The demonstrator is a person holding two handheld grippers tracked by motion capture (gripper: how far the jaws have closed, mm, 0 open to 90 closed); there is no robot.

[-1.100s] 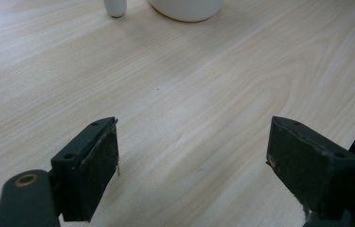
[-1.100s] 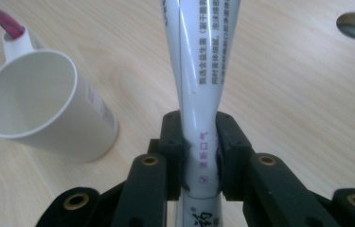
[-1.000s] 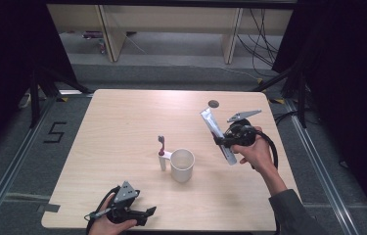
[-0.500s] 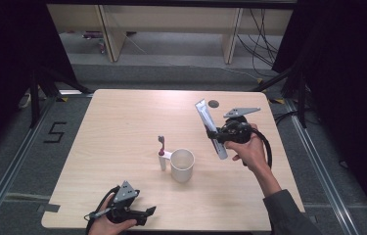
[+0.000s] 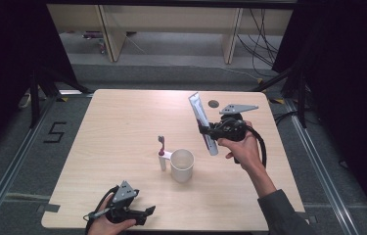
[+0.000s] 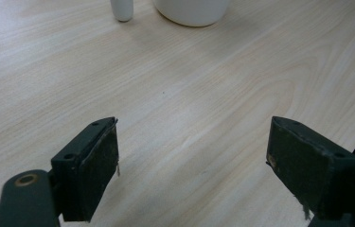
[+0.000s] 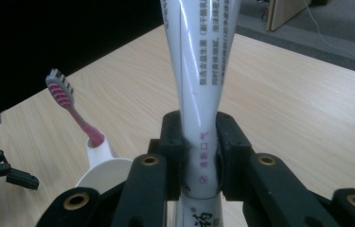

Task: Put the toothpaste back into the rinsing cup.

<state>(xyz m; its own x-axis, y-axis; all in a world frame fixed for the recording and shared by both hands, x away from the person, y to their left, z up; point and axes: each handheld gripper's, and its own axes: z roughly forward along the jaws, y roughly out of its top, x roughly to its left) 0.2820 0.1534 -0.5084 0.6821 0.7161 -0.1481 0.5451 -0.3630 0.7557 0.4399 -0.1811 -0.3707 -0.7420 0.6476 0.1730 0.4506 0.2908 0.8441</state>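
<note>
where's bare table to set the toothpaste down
Free: the wide left stretch beyond the toothbrush, and the back strip up to the dark disc. Crowded: the middle around the cup, and the near edge by the left gripper.

One toothpaste tube (image 5: pixel 202 124), one toothbrush (image 5: pixel 161 151), one white cup (image 5: pixel 182 165), two tools.

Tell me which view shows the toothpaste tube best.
The right gripper view: the toothpaste tube stands close and sharp, its print plain, pinched between the right gripper pads. The high view shows the whole tube small, tilted above the table, right of the white cup. The left gripper view shows open jaws over bare wood.
</note>
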